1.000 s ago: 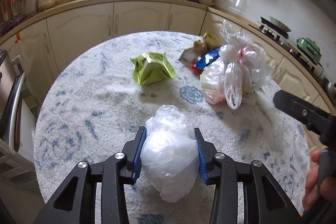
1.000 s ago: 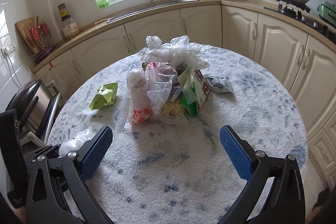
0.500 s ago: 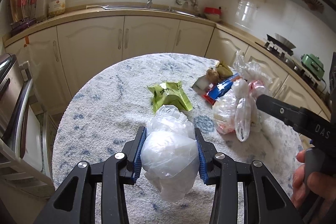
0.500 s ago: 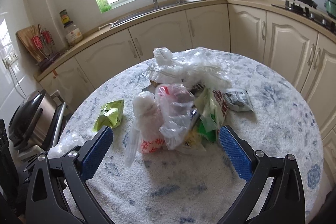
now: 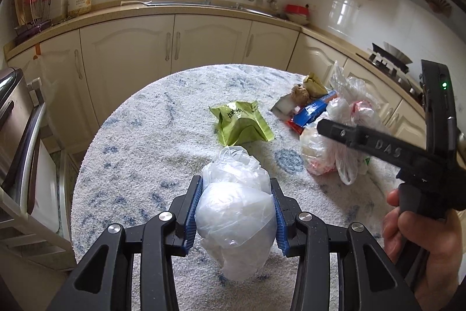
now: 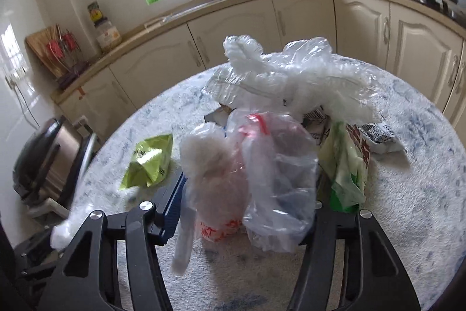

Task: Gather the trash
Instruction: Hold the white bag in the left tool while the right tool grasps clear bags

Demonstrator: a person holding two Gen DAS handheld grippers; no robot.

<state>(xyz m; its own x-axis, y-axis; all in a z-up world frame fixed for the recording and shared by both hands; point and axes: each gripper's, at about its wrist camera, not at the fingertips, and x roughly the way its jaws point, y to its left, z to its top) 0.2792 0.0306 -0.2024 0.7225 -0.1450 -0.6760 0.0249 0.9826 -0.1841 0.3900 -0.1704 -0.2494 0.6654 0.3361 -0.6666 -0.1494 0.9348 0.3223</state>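
Clamping upright bags, right claw just narrowed (left claw grips white bag).

On the table, the snack pouch lies left of the heap of bags — wrappers behind the heap. The counter runs behind the table — the bin stands at the table's left.
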